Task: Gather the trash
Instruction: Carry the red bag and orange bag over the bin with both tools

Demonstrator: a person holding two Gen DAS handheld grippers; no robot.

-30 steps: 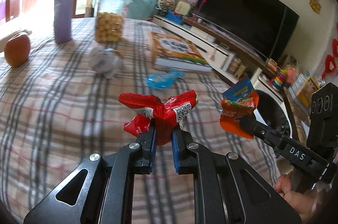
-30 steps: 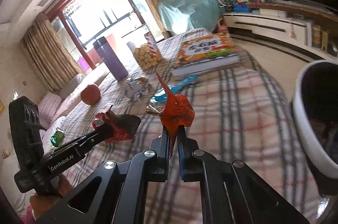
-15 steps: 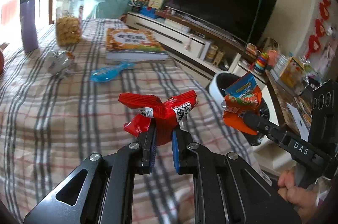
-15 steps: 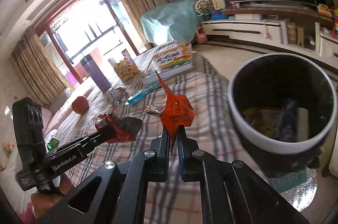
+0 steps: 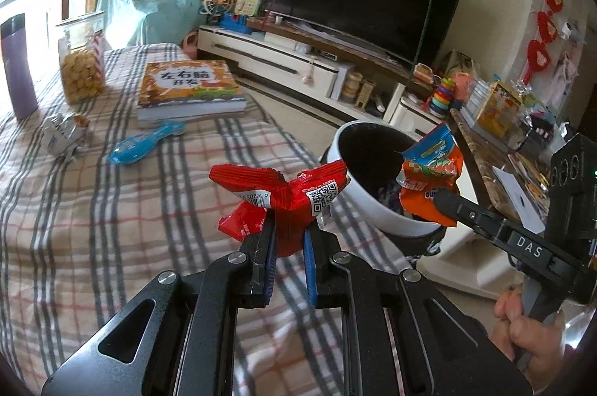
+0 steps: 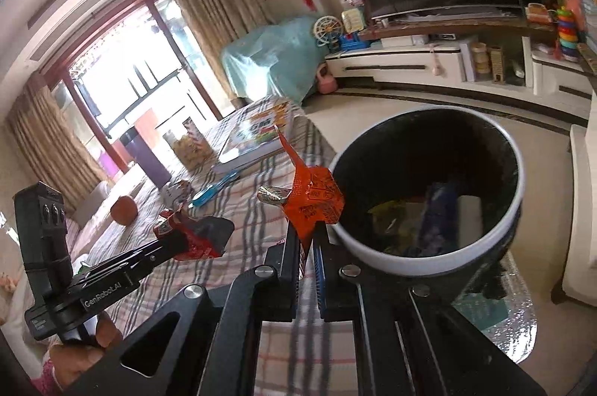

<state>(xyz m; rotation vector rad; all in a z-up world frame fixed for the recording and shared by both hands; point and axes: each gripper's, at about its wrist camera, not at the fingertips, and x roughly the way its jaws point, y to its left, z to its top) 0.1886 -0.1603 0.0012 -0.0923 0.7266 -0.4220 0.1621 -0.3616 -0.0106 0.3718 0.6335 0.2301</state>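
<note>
My left gripper (image 5: 289, 235) is shut on a crumpled red snack wrapper (image 5: 283, 194) with a QR code, held above the checked tablecloth (image 5: 93, 228) near the table's end. My right gripper (image 6: 306, 239) is shut on an orange wrapper (image 6: 313, 202); in the left wrist view that orange wrapper (image 5: 429, 179) hangs over the near rim of the white bin (image 5: 380, 213). The white bin (image 6: 410, 258), black inside, holds several pieces of trash. A blue wrapper (image 5: 143, 142) and a crumpled white packet (image 5: 63, 134) lie on the cloth farther back.
On the table stand a thick book (image 5: 188, 90), a jar of snacks (image 5: 82, 60) and a purple flask (image 5: 18, 67). An orange fruit (image 6: 125, 209) lies at the far side. A TV (image 5: 365, 11) on a low white cabinet (image 5: 283, 67) stands beyond the bin.
Both grippers carried their wrappers toward the table's end. The white bin has come into full view, and the orange wrapper now hangs at its rim. Both grips stay the same.
</note>
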